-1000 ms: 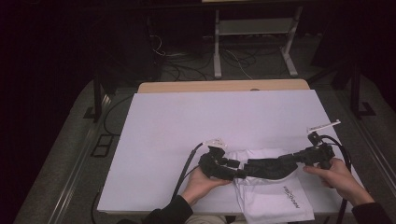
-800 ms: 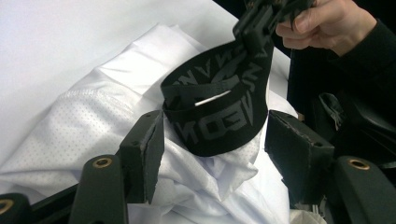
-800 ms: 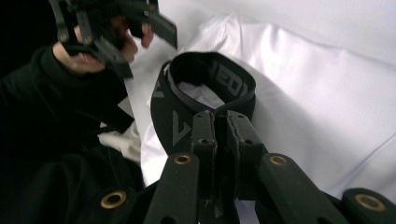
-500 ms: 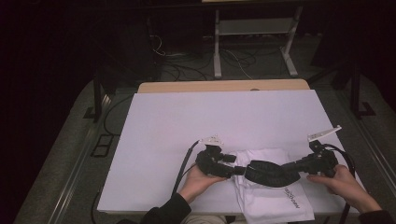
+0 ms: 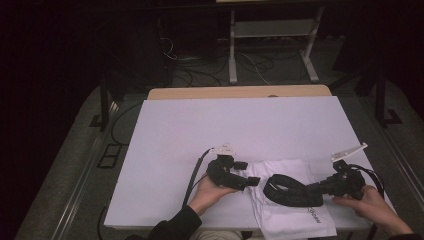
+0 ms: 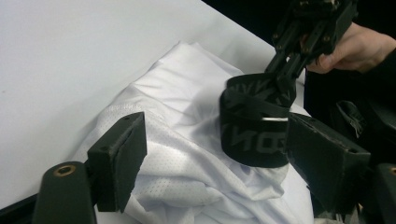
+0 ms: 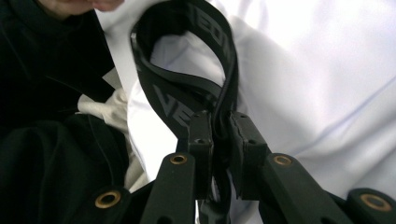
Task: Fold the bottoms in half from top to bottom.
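A black elastic band (image 5: 287, 190) with grey lettering lies looped over a crumpled white garment (image 5: 292, 220) at the table's front right. My right gripper (image 5: 311, 189) is shut on one end of the band (image 7: 187, 93), its jaws pinching it over the garment (image 7: 303, 70). My left gripper (image 5: 248, 173) sits just left of the band's loop; its jaws have just been opening. In the left gripper view the left gripper (image 6: 210, 140) stands wide, the garment (image 6: 177, 154) between its jaws. The band (image 6: 252, 135) is beside its right jaw, unpressed. Beyond is the right gripper (image 6: 285, 77).
The white table (image 5: 225, 125) stretches bare to the back and left. A wood-coloured strip (image 5: 240, 92) runs along its far edge. A metal stand (image 5: 270, 45) and cables sit on the dark floor behind. Both hands work close to the front edge.
The band was stretched between both grippers; the left gripper has let go and opened. The right gripper moved left with its end, so the band now sags into a loop.
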The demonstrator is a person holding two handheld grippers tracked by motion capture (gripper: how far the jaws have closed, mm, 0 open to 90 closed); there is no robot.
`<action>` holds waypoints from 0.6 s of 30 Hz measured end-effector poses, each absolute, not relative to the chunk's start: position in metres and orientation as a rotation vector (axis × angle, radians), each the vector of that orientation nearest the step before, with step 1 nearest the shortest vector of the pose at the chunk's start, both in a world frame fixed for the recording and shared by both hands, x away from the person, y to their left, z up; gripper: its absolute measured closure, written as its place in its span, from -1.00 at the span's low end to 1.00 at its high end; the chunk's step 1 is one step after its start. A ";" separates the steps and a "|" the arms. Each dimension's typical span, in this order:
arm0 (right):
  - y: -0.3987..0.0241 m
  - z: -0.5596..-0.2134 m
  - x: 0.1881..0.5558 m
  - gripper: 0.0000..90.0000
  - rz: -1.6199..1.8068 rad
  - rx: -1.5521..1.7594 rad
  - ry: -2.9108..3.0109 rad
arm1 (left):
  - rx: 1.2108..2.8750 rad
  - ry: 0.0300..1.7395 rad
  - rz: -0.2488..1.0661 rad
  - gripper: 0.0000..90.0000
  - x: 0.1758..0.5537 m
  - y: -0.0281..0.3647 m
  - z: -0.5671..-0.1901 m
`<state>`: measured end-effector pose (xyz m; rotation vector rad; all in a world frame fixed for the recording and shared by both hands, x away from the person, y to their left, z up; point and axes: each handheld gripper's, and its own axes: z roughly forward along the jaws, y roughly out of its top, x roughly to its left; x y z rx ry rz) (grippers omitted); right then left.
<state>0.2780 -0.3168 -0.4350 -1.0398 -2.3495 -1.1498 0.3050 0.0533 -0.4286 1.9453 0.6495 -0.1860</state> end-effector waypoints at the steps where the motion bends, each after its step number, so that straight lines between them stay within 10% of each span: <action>1: -0.317 -0.436 0.276 0.74 -1.141 -1.044 -2.354 | 1.947 0.651 -0.183 -0.59 0.305 0.053 -0.429; 18: -0.312 -0.446 0.255 0.40 -1.047 -1.058 -2.460 | 1.890 0.668 -0.125 -0.73 0.308 0.073 -0.421</action>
